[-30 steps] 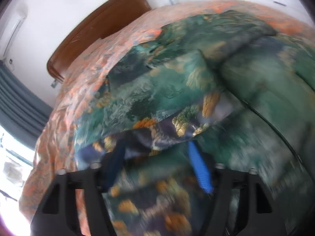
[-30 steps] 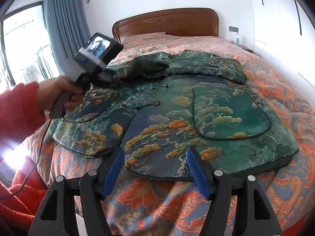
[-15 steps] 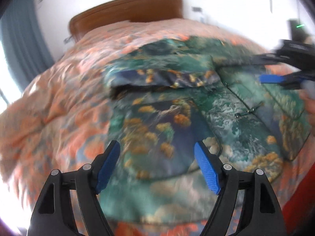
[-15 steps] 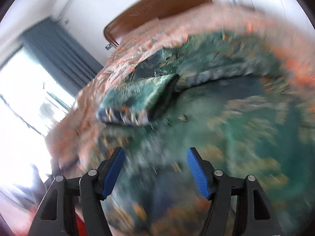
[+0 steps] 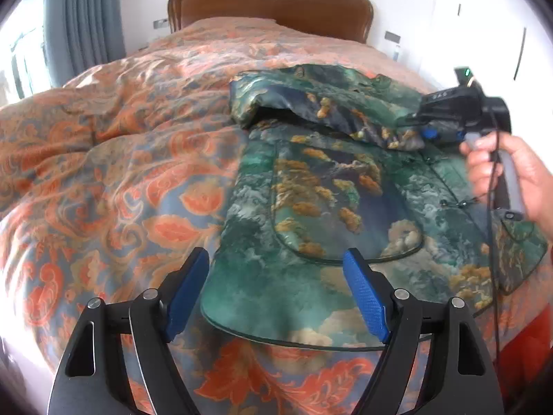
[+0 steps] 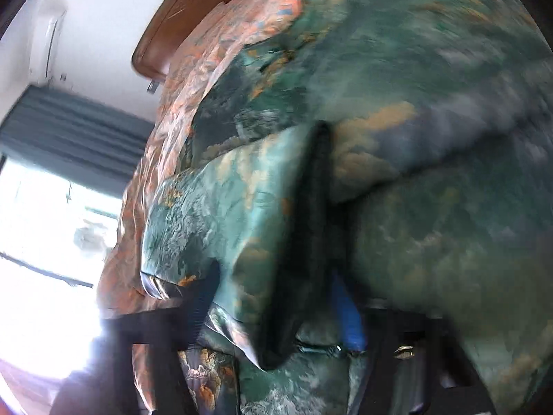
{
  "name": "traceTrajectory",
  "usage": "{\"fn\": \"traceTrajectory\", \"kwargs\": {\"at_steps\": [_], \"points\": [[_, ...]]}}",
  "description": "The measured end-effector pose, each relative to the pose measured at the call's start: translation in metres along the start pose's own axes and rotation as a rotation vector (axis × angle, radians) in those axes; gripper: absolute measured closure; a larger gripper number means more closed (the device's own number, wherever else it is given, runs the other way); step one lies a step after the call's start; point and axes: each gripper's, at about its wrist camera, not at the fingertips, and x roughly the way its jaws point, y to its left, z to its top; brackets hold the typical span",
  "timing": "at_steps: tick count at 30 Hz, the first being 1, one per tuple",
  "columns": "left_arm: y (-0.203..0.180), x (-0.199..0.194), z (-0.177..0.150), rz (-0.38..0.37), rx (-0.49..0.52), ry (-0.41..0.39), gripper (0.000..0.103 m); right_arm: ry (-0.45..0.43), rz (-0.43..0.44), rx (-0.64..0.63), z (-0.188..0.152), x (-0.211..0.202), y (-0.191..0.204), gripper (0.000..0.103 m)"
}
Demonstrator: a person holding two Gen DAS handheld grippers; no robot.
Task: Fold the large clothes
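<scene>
A large green jacket (image 5: 331,200) with gold tree print lies flat on the bed, its left sleeve (image 5: 311,103) folded across the chest. My left gripper (image 5: 276,290) is open and empty, hovering over the jacket's near hem. My right gripper (image 5: 432,133) shows at the right in the left wrist view, at the folded sleeve's cuff. In the right wrist view the sleeve cuff (image 6: 242,235) sits between the fingers of my right gripper (image 6: 276,314), which is closed on it. That view is blurred.
The bed has an orange paisley cover (image 5: 121,159) and a wooden headboard (image 5: 269,3). Grey curtains (image 5: 83,17) and a bright window are at the left. White wardrobe doors (image 5: 484,27) stand at the right.
My left gripper let go of the sleeve and pulled back to the jacket's hem. My right gripper moved in from the hem and closed on the folded sleeve's cuff.
</scene>
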Motion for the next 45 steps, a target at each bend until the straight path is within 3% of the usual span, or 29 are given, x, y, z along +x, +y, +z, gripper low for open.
{"fn": "traceTrajectory", "kwargs": {"at_steps": [2,5,8,12,15,22,28,32,34,36,38,40,43,45], "points": [[0.003,0.001,-0.002,0.003,-0.007,0.001,0.022,-0.022,-0.064,-0.103,0.002,-0.007,0.021,0.086],[0.005,0.006,0.000,-0.006,-0.025,0.014,0.022,-0.111,-0.120,-0.327,0.014,-0.032,0.069,0.087],[0.004,0.008,0.003,-0.019,-0.031,0.018,0.022,-0.185,-0.172,-0.455,0.039,-0.048,0.095,0.087],[-0.003,0.007,0.006,-0.021,-0.007,0.015,0.022,-0.211,-0.244,-0.463,0.075,-0.041,0.089,0.087],[-0.005,0.009,0.009,-0.013,0.005,0.024,0.022,-0.178,-0.294,-0.417,0.089,-0.020,0.061,0.087],[-0.005,0.021,0.044,-0.040,0.006,0.058,0.021,-0.139,-0.342,-0.387,0.073,0.015,0.020,0.087],[-0.012,0.045,0.105,-0.010,0.045,0.027,0.017,-0.116,-0.349,-0.439,0.071,0.016,0.021,0.063],[-0.011,0.074,0.146,-0.011,0.036,0.022,0.017,-0.208,-0.370,-0.491,0.062,-0.016,0.027,0.059],[-0.009,0.092,0.164,-0.031,0.021,0.022,0.017,-0.306,-0.386,-0.589,0.048,-0.036,0.043,0.059],[-0.006,0.115,0.183,-0.055,0.003,0.046,0.017,-0.337,-0.352,-0.680,0.039,-0.042,0.059,0.059],[-0.004,0.141,0.196,-0.069,-0.010,0.084,0.017,-0.275,-0.309,-0.751,0.035,-0.029,0.071,0.059],[-0.004,0.171,0.205,-0.095,-0.008,0.148,0.019,-0.194,-0.325,-0.777,0.036,-0.005,0.071,0.059],[-0.004,0.210,0.205,-0.100,-0.011,0.250,0.024,-0.092,-0.381,-0.716,0.042,0.029,0.052,0.060],[-0.002,0.231,0.201,-0.090,-0.024,0.297,0.024,-0.091,-0.373,-0.673,0.044,0.035,0.042,0.061]]}}
